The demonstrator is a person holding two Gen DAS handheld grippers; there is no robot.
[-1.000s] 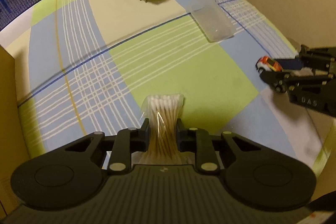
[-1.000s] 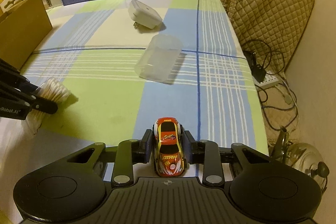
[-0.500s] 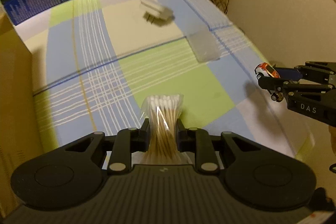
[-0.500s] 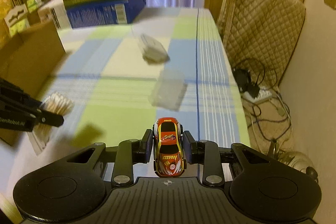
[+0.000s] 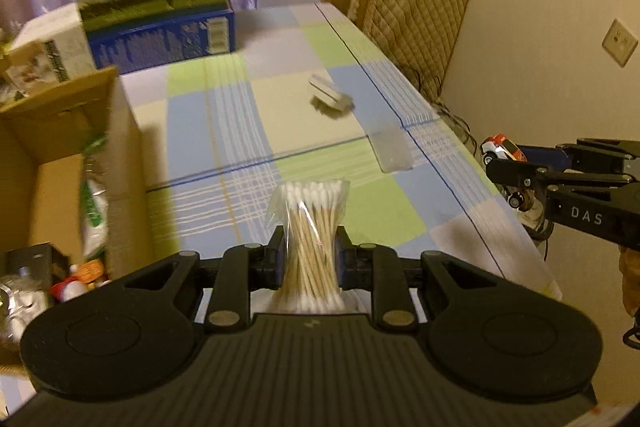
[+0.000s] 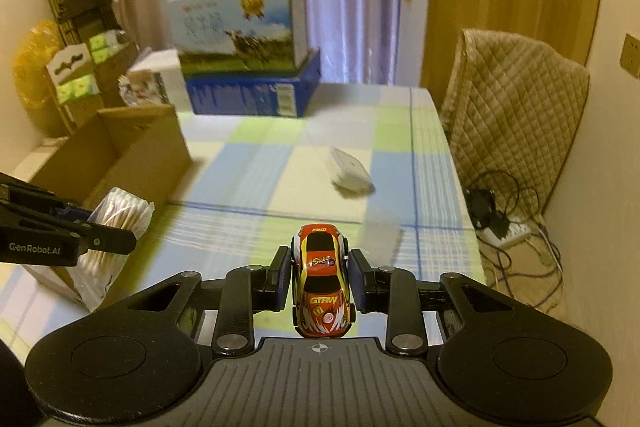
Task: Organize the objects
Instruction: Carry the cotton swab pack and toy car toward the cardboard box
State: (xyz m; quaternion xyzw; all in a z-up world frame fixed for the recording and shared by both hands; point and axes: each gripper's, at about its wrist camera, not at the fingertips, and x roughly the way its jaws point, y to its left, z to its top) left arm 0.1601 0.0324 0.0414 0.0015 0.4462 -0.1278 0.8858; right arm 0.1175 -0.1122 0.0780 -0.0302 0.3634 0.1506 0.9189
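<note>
The left gripper is clamping a clear bag of cotton swabs at its waist, the white tips fanning out above the 2 fingers, and it is hanging over the near end of the checked tablecloth. The right gripper is squeezing a red and yellow toy car between its pads, nose pointing away, and it is floating above the near right part of the cloth, close to the table's right edge. In the left wrist view the same car is showing at the tip of the right gripper, out beyond that edge line. On the cloth, a white plug adapter is lying toward the far right, and a clear plastic lid is lying just nearer, close to the blue stripe along the right side; the 2 are apart. An open cardboard box is standing against the table's left edge, with packets inside it. Stacked printed cartons are filling the far left end. The middle of the cloth between the box and the adapter is lying bare. Past the right edge, a quilted chair cover and a power strip with tangled cables are sitting near the wall.
</note>
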